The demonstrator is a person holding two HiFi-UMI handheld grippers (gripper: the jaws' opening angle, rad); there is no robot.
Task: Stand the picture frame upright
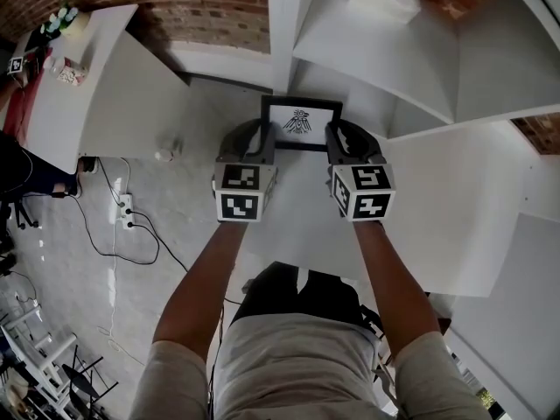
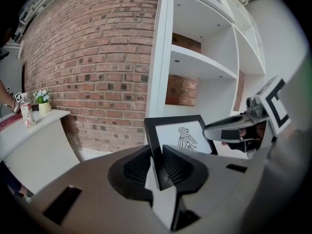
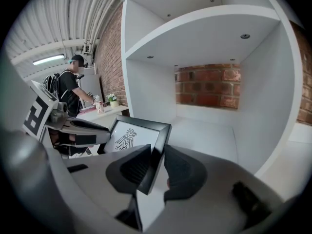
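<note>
The picture frame (image 1: 301, 122) is black-edged with a white print of a bird figure, and it hangs in the air between my two grippers, in front of the white shelf unit (image 1: 420, 51). My left gripper (image 1: 263, 143) is shut on the frame's left edge (image 2: 154, 147), the black border pinched between both pads. My right gripper (image 1: 334, 144) is shut on the right edge (image 3: 158, 150) the same way. The frame (image 2: 181, 136) tilts back, its picture side toward me. In the right gripper view the frame (image 3: 134, 135) sits before an open cubby of the shelf.
The shelf unit's white cubbies (image 3: 214, 130) stand right ahead, backed by a brick wall (image 2: 97, 72). A white counter (image 1: 79, 86) with bottles and a small plant is at the left, where a person (image 3: 68, 89) stands. Cables and a power strip (image 1: 125, 210) lie on the floor.
</note>
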